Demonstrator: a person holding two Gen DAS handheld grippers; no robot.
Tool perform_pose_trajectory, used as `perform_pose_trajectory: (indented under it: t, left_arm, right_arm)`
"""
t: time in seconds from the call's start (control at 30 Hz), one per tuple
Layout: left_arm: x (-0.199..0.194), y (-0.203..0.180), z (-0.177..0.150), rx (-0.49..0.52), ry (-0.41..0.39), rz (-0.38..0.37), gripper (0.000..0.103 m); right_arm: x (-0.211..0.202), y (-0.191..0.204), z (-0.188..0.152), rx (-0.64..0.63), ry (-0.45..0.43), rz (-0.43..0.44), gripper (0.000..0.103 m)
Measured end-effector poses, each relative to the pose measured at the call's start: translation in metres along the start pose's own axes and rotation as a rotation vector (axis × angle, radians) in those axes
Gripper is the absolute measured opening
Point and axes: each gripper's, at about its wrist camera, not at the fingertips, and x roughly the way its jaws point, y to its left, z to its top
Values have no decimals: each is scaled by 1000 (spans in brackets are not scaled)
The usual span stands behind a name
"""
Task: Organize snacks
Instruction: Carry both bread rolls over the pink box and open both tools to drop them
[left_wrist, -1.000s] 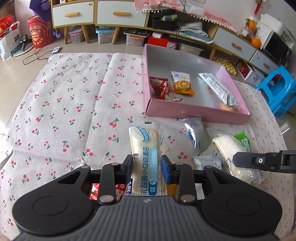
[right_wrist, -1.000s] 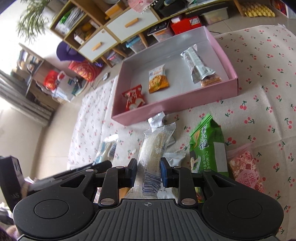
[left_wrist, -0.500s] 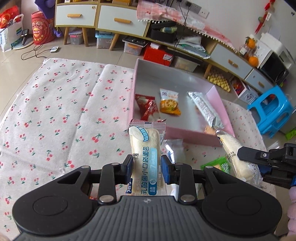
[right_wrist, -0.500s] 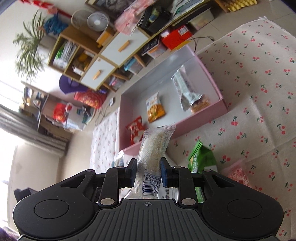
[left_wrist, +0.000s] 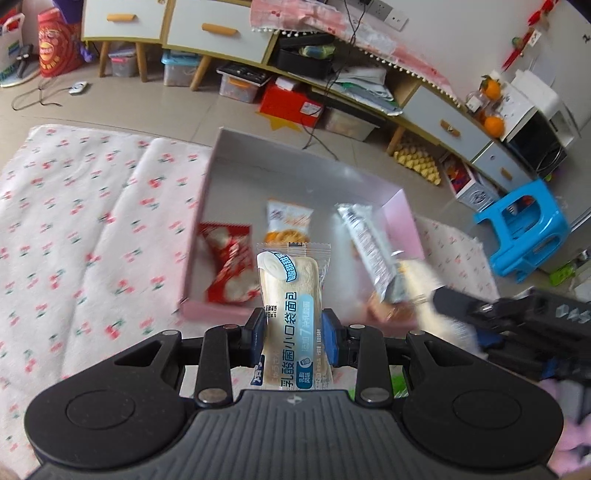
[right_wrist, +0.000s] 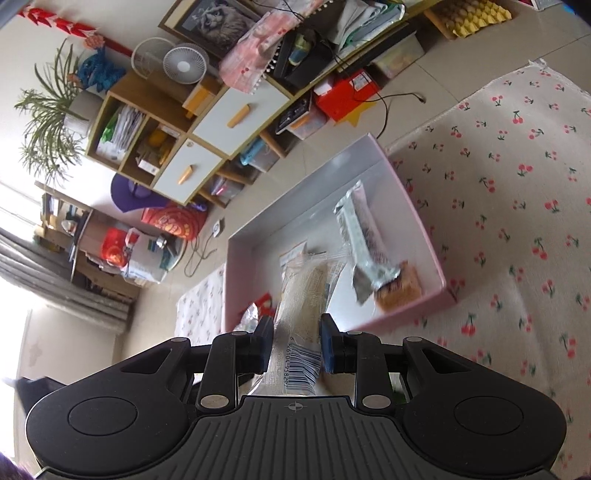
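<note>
My left gripper (left_wrist: 292, 334) is shut on a wrapped bread with a blue label (left_wrist: 290, 306), held upright above the near wall of the pink box (left_wrist: 218, 310). My right gripper (right_wrist: 297, 341) is shut on a clear-wrapped bread with a barcode (right_wrist: 301, 306), also over the near edge of the pink box (right_wrist: 436, 254). Inside the box lie a red packet (left_wrist: 227, 266), an orange packet (left_wrist: 288, 221) and a silver packet (left_wrist: 369, 243). In the left wrist view the right gripper's black body (left_wrist: 517, 314) shows at the right, its bread a pale blur.
The box sits on a white cherry-print cloth (left_wrist: 92, 221) on the floor. Low cabinets and storage bins (left_wrist: 236, 81) stand behind it. A blue stool (left_wrist: 524, 232) is at the right. In the right wrist view a shelf unit (right_wrist: 177, 122) and a potted plant (right_wrist: 48, 122) are at the back left.
Both grippers have lifted their breads off the cloth and carried them toward the pink box, which now lies directly under them. The loose snacks on the cloth have dropped out of view.
</note>
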Motion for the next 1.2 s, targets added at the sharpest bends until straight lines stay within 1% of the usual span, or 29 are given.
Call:
perform_pose_trajectory:
  t: [0.17, 0.27, 0.4, 0.5, 0.6, 0.67, 0.8, 0.9, 1.0, 1.1, 1.2]
  left_arm:
    - [20, -15, 13, -14, 26, -36, 29]
    - [36, -18, 17, -35, 62, -55, 29]
    - [56, -19, 20, -48, 102, -45, 29]
    - [63, -17, 23, -50, 111, -28, 29]
    - [65, -17, 26, -51, 104, -24, 29]
    - [66, -20, 27, -29, 91, -1, 29]
    - [67, -23, 26, 38, 55, 82, 29]
    - [67, -21, 26, 76, 32, 149, 29]
    - [68, -16, 28, 86, 10, 201, 29]
    - [66, -14, 30, 86, -21, 232, 29]
    - [63, -10, 31, 77, -22, 222, 30]
  right_arm:
    - [19, -14, 7, 14, -2, 14, 26]
    - [27, -23, 11, 34, -1, 5, 26]
    - [29, -31, 16, 26, -13, 20, 26]
    - [31, -33, 19, 16, -15, 28, 26]
    - [34, -35, 20, 9, -18, 28, 26]
    - [37, -33, 22, -2, -21, 21, 26]
    - [44, -27, 19, -44, -19, -10, 26]
    - [46, -22, 18, -72, -26, -16, 26]
    - [45, -19, 19, -90, -37, -17, 26]
    - [46, -19, 20, -92, -37, -15, 26]
    - [46, -20, 21, -92, -36, -18, 26]
